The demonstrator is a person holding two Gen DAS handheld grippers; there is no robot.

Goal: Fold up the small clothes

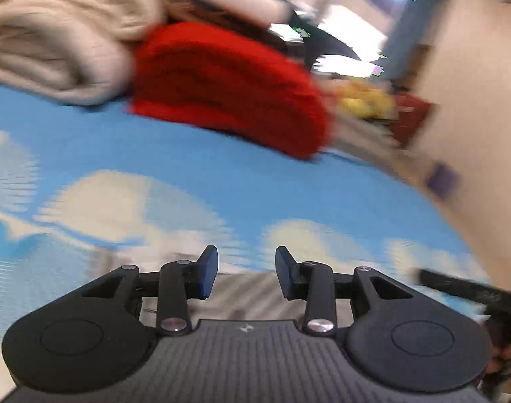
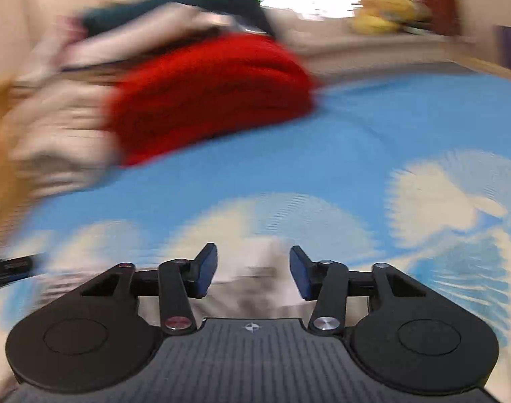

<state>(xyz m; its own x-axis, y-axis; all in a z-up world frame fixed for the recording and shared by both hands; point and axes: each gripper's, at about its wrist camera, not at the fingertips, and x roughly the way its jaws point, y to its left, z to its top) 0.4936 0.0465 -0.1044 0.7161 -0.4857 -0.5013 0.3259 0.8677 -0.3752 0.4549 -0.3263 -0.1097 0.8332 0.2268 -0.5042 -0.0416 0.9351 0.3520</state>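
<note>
A folded red knit garment [image 1: 228,84] lies at the far side of the blue cloud-print cloth [image 1: 221,174], with a folded cream knit [image 1: 57,37] to its left. Both frames are motion-blurred. My left gripper [image 1: 247,275] is open and empty, low over a pale striped fabric [image 1: 252,297] near the front edge. In the right wrist view the red garment [image 2: 208,90] and the cream knit [image 2: 53,134] lie ahead to the left on the blue cloud-print cloth [image 2: 356,134]. My right gripper [image 2: 253,275] is open and empty above a pale garment [image 2: 255,288].
Yellow fruit [image 1: 363,99] and a dark red box [image 1: 410,117] stand behind the cloth at the right; both show in the right wrist view, the fruit [image 2: 383,13] at top right. A dark teal garment [image 2: 174,3] lies behind the piles. A beige wall [image 1: 473,84] rises at the right.
</note>
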